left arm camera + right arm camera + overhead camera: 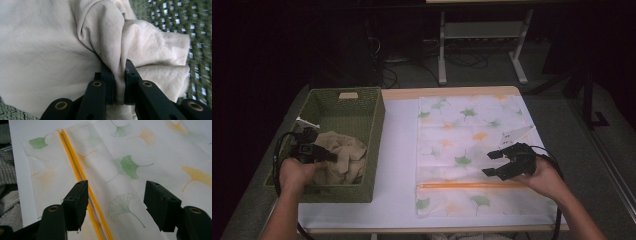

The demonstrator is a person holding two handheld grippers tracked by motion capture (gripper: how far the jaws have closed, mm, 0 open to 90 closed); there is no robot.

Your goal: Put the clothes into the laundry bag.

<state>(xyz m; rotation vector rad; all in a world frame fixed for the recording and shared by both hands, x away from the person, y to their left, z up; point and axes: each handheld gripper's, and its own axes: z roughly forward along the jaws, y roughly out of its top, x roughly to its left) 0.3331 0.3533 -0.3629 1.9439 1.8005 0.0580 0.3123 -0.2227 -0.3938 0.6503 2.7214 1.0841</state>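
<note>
On the tabletop (397, 150), the zip bag (472, 150) lies flat beside the basket (372, 145) holding the beige cloth (343, 157). The left tool (119, 82) pinches a cloth fold; lift straight up. The right tool (116, 205) gapes empty over the zipper (75, 167).

A beige cloth (343, 155) is lying in a green woven basket (362, 107). A white bag (472, 145) is showing green and orange ginkgo leaves — its zipper (82, 182) glowing orange-yellow.

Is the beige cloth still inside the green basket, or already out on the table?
Inside. The beige cloth lies crumpled in the green basket, with the left gripper pinching a fold of it.
</note>
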